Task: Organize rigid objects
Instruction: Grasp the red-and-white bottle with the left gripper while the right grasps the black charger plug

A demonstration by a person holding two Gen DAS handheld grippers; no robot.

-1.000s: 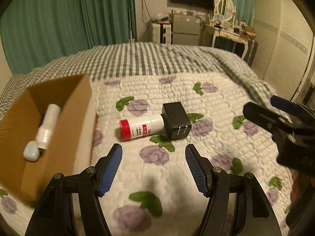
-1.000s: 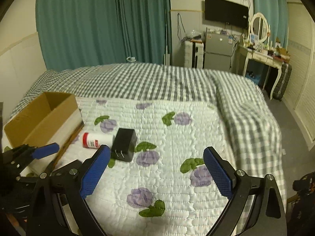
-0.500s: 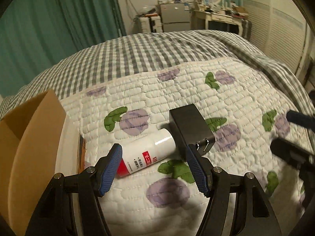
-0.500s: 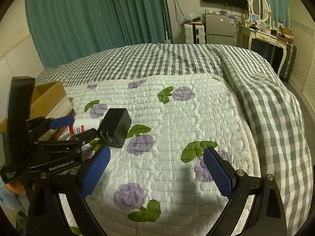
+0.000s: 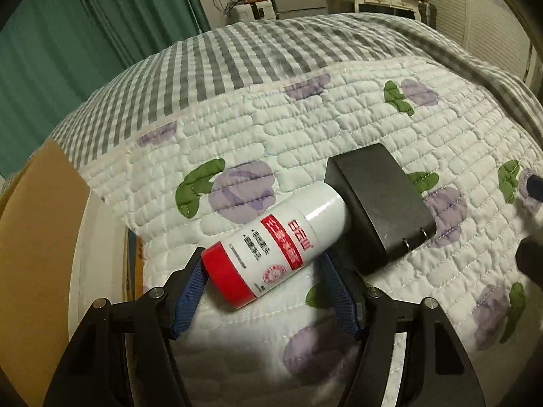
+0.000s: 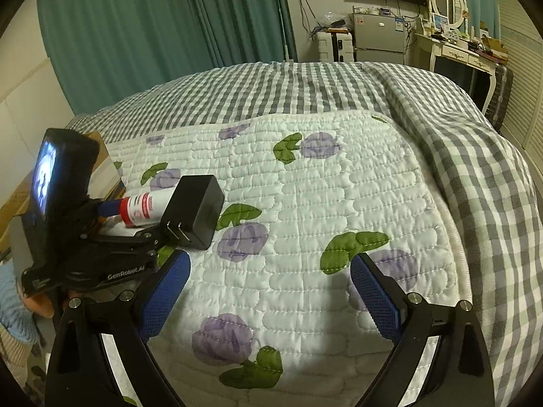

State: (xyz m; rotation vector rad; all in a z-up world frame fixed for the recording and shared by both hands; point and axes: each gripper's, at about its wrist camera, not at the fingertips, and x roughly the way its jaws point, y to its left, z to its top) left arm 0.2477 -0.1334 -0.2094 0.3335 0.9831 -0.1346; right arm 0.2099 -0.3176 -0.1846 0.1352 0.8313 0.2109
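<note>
Now, left wrist view: left gripper jaws just closing, straddling the red-capped white bottle on the quilt; pad contact unclear. Bottle base touches black charger. Right wrist view: right gripper spread wide, empty, over quilt's near edge.

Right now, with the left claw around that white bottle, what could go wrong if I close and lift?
1. The white bottle lies on the quilt with its base against the black charger; lifting may drag or tip the charger.
2. The left claw, whose jaws have just been closing, straddles the red-capped end only, so the round bottle may pivot or slip out.
</note>
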